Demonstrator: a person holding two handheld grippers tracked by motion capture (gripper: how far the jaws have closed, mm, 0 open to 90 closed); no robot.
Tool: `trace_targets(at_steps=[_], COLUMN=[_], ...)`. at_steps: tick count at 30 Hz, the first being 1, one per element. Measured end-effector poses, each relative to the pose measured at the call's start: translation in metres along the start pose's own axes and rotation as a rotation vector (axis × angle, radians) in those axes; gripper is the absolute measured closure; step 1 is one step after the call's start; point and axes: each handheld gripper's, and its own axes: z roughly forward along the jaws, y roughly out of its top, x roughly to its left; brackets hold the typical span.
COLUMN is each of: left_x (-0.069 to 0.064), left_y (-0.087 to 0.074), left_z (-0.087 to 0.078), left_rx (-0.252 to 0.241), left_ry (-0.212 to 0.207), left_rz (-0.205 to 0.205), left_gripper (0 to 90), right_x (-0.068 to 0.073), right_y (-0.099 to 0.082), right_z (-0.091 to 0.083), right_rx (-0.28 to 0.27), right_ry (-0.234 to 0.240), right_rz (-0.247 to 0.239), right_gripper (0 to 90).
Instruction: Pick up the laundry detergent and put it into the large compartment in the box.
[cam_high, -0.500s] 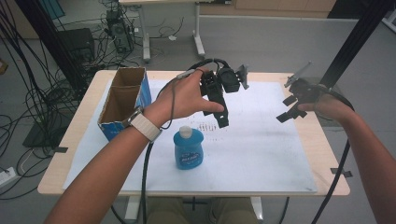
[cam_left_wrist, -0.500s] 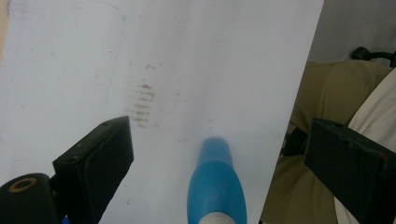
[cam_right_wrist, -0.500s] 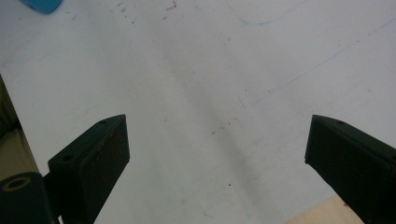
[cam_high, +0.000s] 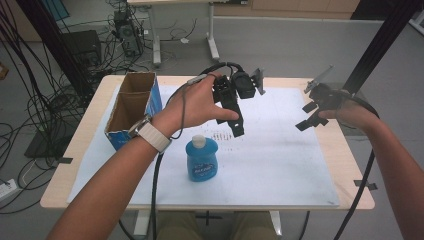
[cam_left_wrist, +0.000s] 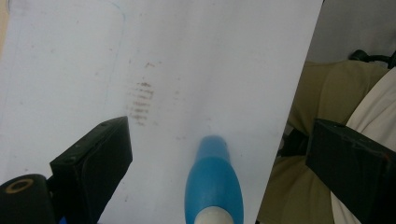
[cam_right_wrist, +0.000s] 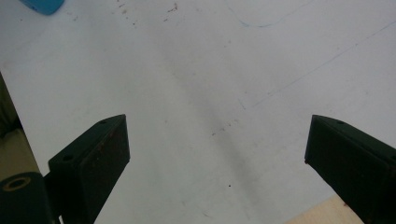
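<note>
The squat blue plastic bottle with a white cap (cam_high: 202, 159), standing near the surface's front edge, bore a label whose print was too blurred to read.

I'm working in what looks like a lab or test room: bundles of black cables (cam_high: 35, 75) hang and trail over the grey floor (cam_high: 300, 45), a black equipment box (cam_high: 82, 47) stands beside them, and my worktop (cam_high: 350, 200) carries a white mat (cam_high: 280, 165).

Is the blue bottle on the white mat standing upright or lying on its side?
Upright. In the high view the blue bottle stands on its base on the white mat, with its white cap on top.
</note>
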Motion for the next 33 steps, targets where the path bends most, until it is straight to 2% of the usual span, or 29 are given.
trace_targets(at_steps=[23,33], left_x=[0.0,-0.003], left_y=[-0.011,-0.018], left_z=[-0.002,-0.002], left_rx=[-0.002,0.005], left_ry=[0.001,-0.002], left_rz=[-0.015,0.003], left_gripper=[7.3,7.2], right_x=[0.003,0.004], right_y=[-0.003,-0.005], right_z=[0.001,0.001], right_rx=[0.001,0.004], right_ry=[0.005,0.006], right_rz=[0.006,0.004], right_gripper=[6.3,6.3])
